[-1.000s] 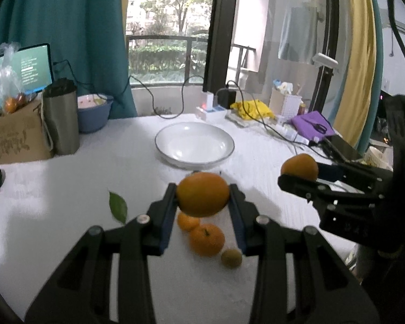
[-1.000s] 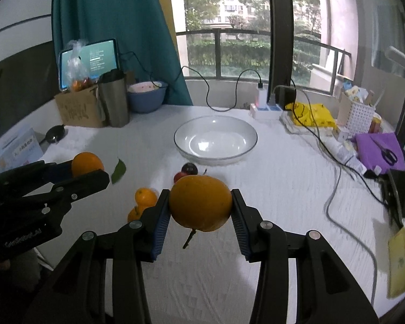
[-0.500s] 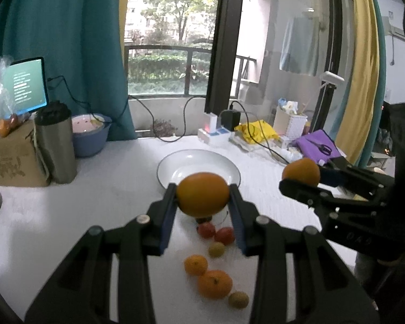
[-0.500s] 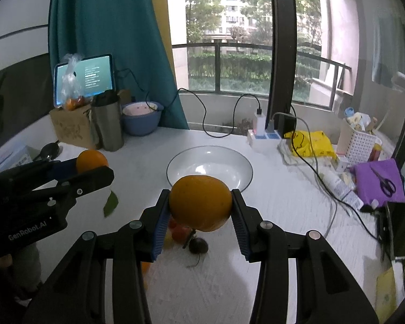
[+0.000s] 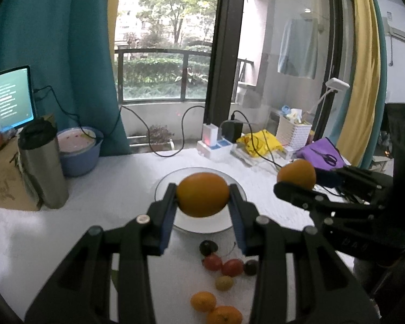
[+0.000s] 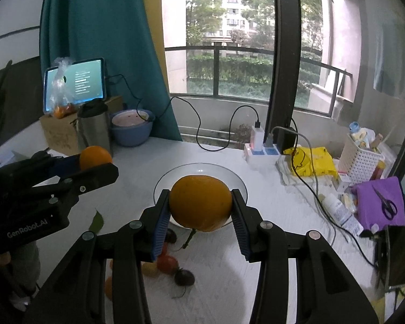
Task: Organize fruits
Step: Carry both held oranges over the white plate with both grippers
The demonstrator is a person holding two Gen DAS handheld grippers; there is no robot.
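Observation:
My left gripper (image 5: 202, 199) is shut on an orange (image 5: 202, 194), held above the near edge of the white plate (image 5: 164, 181). My right gripper (image 6: 201, 208) is shut on another orange (image 6: 201, 202), also above the plate's (image 6: 229, 178) near rim. Each gripper shows in the other's view, the right one (image 5: 297, 181) to the right, the left one (image 6: 97, 162) to the left. Small fruits lie on the table before the plate: two red ones (image 5: 224, 264), dark ones (image 5: 208, 247), a yellow one (image 5: 224, 283) and two small oranges (image 5: 203, 301).
A steel tumbler (image 5: 43, 170), a blue bowl (image 5: 78, 151), a cardboard box (image 5: 0, 178) and a tablet (image 5: 10, 100) stand at the back left. A power strip (image 6: 262, 151) with cables, a yellow cloth (image 6: 310, 162), a white basket (image 6: 361, 156) and scissors on a purple cloth (image 6: 386, 205) lie right. A green leaf (image 6: 96, 222) lies left.
Both grippers, each still holding its orange, have risen and moved forward over the small fruits toward the plate, which now sits right behind the oranges.

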